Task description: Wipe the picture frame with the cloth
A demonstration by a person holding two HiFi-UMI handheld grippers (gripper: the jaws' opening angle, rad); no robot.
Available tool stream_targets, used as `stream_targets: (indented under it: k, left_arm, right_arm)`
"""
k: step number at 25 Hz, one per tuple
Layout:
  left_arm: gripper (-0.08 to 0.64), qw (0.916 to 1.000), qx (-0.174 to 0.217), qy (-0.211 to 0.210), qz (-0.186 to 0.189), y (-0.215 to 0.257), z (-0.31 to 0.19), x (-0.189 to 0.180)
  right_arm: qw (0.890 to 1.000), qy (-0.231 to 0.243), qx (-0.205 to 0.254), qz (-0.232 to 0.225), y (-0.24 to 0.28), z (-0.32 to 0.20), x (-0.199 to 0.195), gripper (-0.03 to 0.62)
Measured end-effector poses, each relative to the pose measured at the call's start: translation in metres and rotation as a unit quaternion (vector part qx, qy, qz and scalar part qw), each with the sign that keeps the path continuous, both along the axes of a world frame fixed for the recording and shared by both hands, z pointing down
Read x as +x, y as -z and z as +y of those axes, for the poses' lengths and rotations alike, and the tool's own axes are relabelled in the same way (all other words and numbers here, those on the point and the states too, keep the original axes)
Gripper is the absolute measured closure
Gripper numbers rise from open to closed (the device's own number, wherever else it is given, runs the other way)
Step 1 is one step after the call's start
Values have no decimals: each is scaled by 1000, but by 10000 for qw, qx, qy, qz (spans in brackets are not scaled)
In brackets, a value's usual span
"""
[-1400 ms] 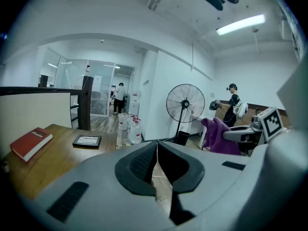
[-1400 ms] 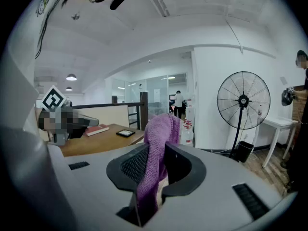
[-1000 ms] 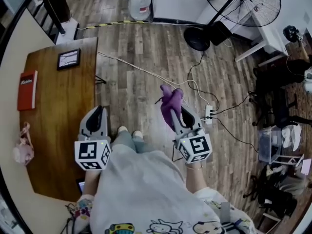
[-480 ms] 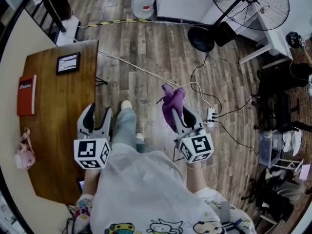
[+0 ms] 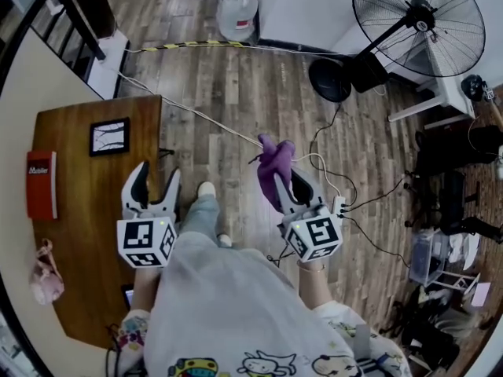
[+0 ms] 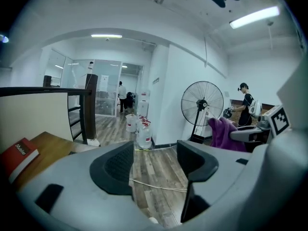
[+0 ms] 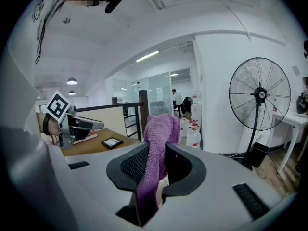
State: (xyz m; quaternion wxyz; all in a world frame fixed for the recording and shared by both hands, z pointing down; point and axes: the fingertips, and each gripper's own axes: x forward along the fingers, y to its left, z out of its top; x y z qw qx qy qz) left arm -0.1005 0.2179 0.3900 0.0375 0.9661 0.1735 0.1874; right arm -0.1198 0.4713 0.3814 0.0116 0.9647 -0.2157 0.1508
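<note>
The picture frame (image 5: 109, 136), small with a black border, lies flat on the brown wooden table (image 5: 86, 234) at its far end; it also shows in the right gripper view (image 7: 111, 142). My left gripper (image 5: 155, 181) hovers over the table's right edge, short of the frame; its jaws have just been opening and stand open with nothing between them (image 6: 155, 160). My right gripper (image 5: 284, 181) is over the floor, shut on the purple cloth (image 5: 274, 166), which stands up out of the jaws (image 7: 156, 146).
A red book (image 5: 41, 184) and a pink bundle (image 5: 45, 277) lie on the table's left side. A white cable (image 5: 212, 120) and a power strip (image 5: 340, 205) run across the wooden floor. A standing fan (image 5: 416, 18) and water jugs (image 5: 236, 10) are beyond.
The left gripper's jaws went from shut to wide open. Both grippers and the person moved forward, so the table and frame sit lower in the head view.
</note>
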Motion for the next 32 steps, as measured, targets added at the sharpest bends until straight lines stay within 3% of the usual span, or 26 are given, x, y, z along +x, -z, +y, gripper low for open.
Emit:
stream_targets:
  k: [10, 16, 21, 27, 32]
  left_arm:
    - [290, 9996, 25, 267, 78, 13, -37, 93]
    - [284, 9987, -24, 514, 8, 9, -65, 113]
    - [284, 9953, -95, 957, -56, 4, -99, 111]
    - [284, 9834, -161, 1804, -84, 1, -137, 96]
    - [284, 9622, -221, 2713, -77, 0, -177, 80]
  right_arm:
    - [9999, 71, 37, -86, 5, -24, 96, 516]
    - [9991, 412, -46, -118, 10, -60, 135, 515]
    - [9958, 891, -151, -156, 14, -97, 154, 515]
    - [9839, 1755, -288, -183, 17, -144, 184, 515]
    - [9639, 2640, -324, -135, 20, -200, 215, 515]
